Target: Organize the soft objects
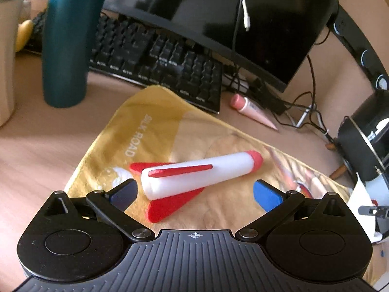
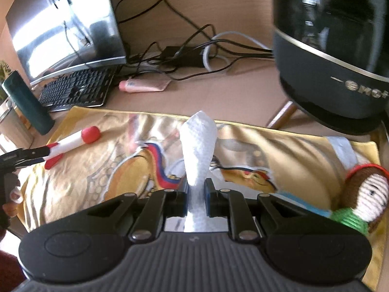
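Note:
A white foam rocket (image 1: 194, 175) with red fins and a red nose lies on a yellow printed cloth (image 1: 155, 126). My left gripper (image 1: 194, 193) is open, its blue pads on either side of the rocket's tail end. In the right wrist view my right gripper (image 2: 196, 194) is shut on a crumpled white paper towel (image 2: 199, 146), which stands up above the cloth (image 2: 267, 155). The rocket (image 2: 73, 143) shows at the left, with the left gripper (image 2: 22, 158) at its tail. A crocheted doll (image 2: 364, 199) lies at the cloth's right end.
A black keyboard (image 1: 155, 56) and monitor (image 1: 231, 17) stand behind the cloth. A teal bottle (image 1: 65, 41) is upright at the left, beside a beige container (image 1: 9, 56). A pink tube (image 1: 252, 110), tangled cables (image 2: 184, 48) and a black round appliance (image 2: 333, 39) sit at the right.

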A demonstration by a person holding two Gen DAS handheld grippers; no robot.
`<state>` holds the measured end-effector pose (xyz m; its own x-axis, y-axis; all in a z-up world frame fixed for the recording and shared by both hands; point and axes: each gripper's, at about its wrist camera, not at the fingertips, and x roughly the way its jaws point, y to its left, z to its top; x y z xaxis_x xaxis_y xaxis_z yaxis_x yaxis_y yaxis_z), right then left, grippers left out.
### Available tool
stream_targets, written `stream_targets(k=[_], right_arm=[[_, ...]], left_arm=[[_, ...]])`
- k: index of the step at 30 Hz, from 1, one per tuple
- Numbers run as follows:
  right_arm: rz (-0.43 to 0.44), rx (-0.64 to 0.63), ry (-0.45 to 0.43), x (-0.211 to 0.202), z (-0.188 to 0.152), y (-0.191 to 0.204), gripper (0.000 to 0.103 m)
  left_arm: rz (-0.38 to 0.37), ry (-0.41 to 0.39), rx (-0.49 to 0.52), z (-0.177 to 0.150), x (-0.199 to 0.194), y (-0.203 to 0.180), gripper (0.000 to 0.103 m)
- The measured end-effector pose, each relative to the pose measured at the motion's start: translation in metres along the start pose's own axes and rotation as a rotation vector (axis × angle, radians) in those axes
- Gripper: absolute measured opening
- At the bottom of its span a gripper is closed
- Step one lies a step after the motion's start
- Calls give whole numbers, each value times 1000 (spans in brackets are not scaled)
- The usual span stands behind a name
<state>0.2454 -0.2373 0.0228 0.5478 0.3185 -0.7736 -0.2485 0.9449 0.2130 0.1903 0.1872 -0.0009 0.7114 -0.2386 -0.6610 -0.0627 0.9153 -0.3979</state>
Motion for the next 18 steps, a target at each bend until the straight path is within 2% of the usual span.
stream_targets(k=[7,11,13,16,18], right_arm=[[65,-97,10,26,29,31,16],[139,-157,10,70,62,65,16],[168,-156,27,99,71,82,16],[165,-128,53,140,78,97,16],[207,-77,71,156,77,100,16]], left_arm=[[-45,38,100,8,26,-10,103],[-60,63,133,14,35,-11,103],[-66,74,144,16,38,-11,103],[-73,97,173,20,43,-14,103],[-84,112,194,23,47,-16,103]])
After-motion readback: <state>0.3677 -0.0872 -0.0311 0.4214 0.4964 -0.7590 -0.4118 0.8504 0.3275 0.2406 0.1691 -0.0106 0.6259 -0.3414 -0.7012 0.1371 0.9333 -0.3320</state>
